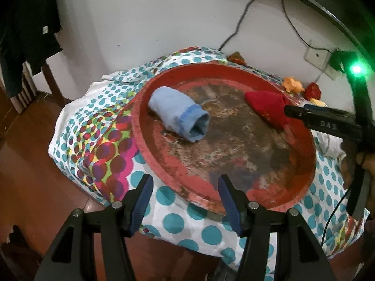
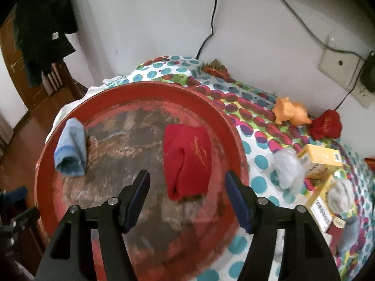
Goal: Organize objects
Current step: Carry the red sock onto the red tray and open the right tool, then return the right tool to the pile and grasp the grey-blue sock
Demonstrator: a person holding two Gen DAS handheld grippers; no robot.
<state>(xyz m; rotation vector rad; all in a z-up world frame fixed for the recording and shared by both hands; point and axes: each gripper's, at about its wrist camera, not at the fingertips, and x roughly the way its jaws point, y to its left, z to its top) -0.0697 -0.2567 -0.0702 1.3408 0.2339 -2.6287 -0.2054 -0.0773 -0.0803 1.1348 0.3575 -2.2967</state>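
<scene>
A big round red tray [image 1: 145, 140] [image 2: 42, 164] with a worn dark middle lies on a dotted cloth. A rolled light blue cloth [image 1: 178, 114] [image 2: 70, 149] lies in its left part. A folded red cloth [image 1: 267, 107] [image 2: 187, 161] lies in its right part. My left gripper [image 1: 185, 199] is open and empty, over the tray's near rim. My right gripper [image 2: 187, 194] is open, its jaws on either side of the red cloth's near end, apart from it. It shows in the left wrist view [image 1: 323, 121] as a black finger over the red cloth.
On the dotted cloth [image 2: 257, 164] right of the tray lie an orange toy [image 2: 293, 112], a dark red pouch [image 2: 327, 124], yellow boxes [image 2: 321, 157], white crumpled bundles [image 2: 287, 166] and a small red-gold ornament [image 2: 215, 68]. Wall, cables and socket plate [image 2: 339, 68] stand behind. Wooden floor lies left.
</scene>
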